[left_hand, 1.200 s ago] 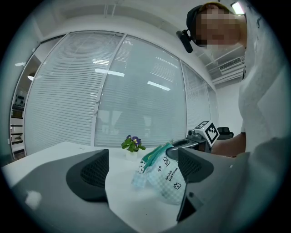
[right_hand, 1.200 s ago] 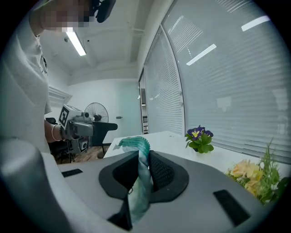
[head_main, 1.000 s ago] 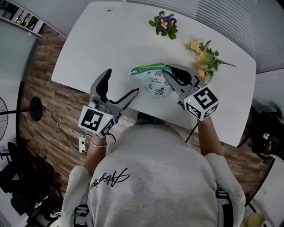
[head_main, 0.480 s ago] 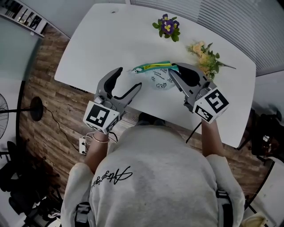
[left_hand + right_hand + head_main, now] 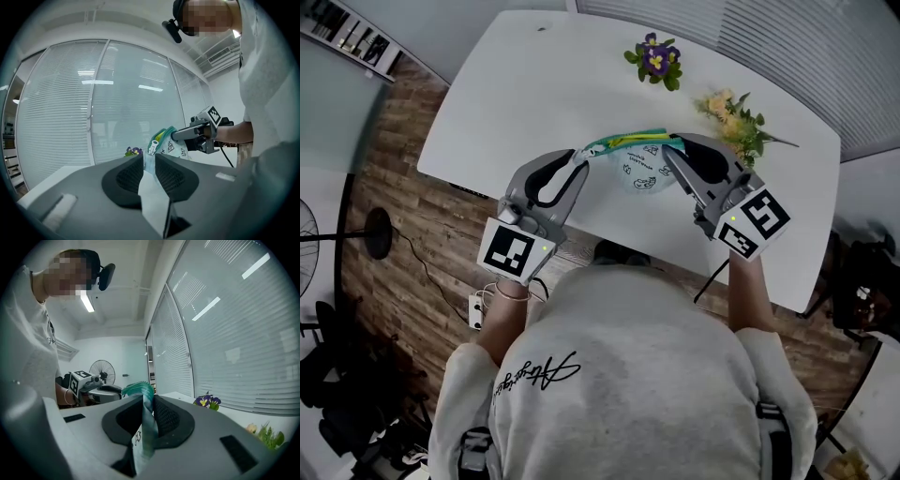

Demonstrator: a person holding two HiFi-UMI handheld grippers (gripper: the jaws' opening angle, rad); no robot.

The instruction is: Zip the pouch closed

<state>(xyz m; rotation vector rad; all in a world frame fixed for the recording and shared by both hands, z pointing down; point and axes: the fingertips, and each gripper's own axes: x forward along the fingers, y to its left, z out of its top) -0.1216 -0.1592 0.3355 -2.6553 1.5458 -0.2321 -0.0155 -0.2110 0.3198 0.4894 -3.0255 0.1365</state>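
Head view: right gripper (image 5: pixel 673 150) pinches pouch (image 5: pixel 639 169); left gripper (image 5: pixel 578 157) has just been closing onto its left end.
Shallow left pinch could slip once the zip is pulled.

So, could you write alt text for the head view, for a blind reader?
Over a white table, a person holds a printed pouch by both ends: the right gripper grips one, the left gripper has just been closing its jaws on the other. Flowers lie beyond.

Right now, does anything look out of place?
Nothing stands out. The left hand-held gripper has just closed its jaws on one end of the pouch; the right hand-held gripper pinches the other.
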